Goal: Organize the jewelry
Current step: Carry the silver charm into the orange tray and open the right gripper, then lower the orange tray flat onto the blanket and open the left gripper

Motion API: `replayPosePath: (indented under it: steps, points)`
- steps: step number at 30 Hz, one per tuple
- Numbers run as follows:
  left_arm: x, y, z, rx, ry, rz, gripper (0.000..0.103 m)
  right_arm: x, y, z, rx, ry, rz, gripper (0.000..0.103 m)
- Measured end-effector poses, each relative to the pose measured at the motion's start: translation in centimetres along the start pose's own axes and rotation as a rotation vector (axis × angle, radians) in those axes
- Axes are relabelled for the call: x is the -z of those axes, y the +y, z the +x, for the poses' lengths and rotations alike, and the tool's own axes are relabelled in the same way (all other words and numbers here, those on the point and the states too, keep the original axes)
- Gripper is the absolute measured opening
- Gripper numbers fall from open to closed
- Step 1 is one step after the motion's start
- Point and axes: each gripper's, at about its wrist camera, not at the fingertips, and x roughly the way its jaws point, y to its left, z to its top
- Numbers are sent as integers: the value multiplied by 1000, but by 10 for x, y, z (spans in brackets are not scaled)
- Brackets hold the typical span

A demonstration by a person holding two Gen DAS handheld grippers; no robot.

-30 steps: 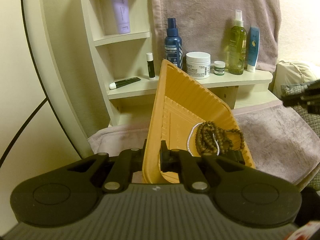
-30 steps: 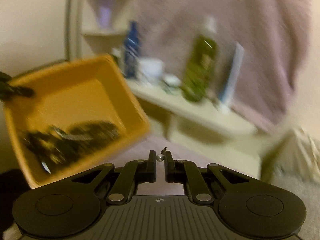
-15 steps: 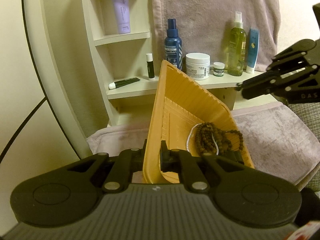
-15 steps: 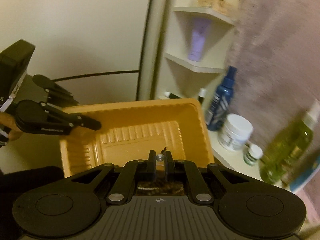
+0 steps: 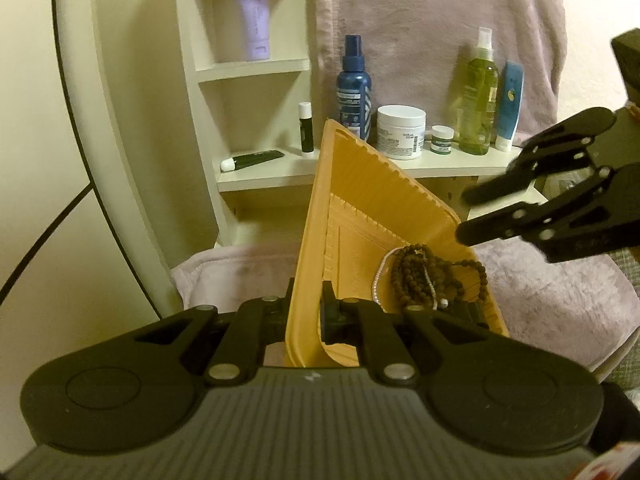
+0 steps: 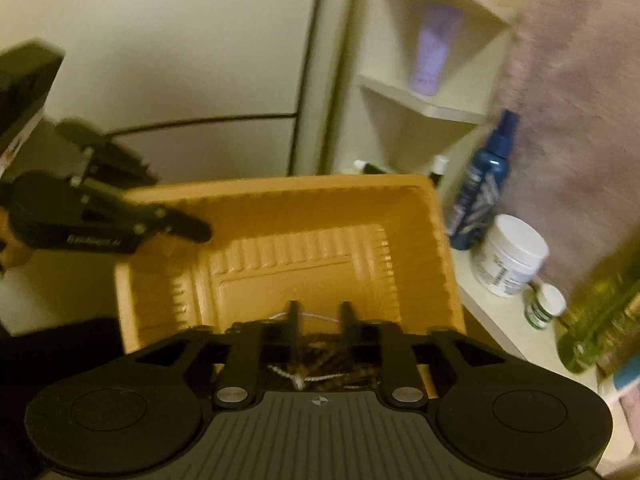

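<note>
cream wall (image 5: 132, 80), white corner shelves (image 5: 256, 68)

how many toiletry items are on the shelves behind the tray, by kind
spray bottles: 2, the blue one and the green one
tubes: 3, purple, dark, blue
jars: 2, big white, small
lip balm stick: 1
total: 8

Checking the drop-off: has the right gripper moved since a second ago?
Yes. In the left wrist view the right gripper has come in from the right edge toward the orange tray, across the fixed shelf; its jaws have just been opening, empty.
</note>
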Motion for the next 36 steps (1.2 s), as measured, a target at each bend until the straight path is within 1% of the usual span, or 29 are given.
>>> replayPosePath:
  steps: [3,9,15,21,27,30,32,34,36]
  points:
    - [3,6,2,5,6,-27,7,4,-14,-15,35,-45,88,42]
    - [13,22,7,23,15,-106,7,28,-31,-46,152,-78,223,44]
    - [29,44,13,53,39,-215,6,56,-32,-68,203,-94,376,44]
    - [49,68,25,91,62,-340,6,77,-24,-69,229,-78,479,44]
    - [65,83,35,119,96,-424,7,93,-16,-65,253,-63,597,44]
    - [73,88,39,127,115,-447,6,100,-15,-64,270,-61,670,44]
    - [76,91,41,137,115,-468,8,103,-14,-63,279,-56,691,44]
    - [79,95,41,147,109,-494,11,104,-12,-62,288,-53,707,44]
    - [79,98,38,133,92,-503,19,105,-10,-62,292,-55,728,45]
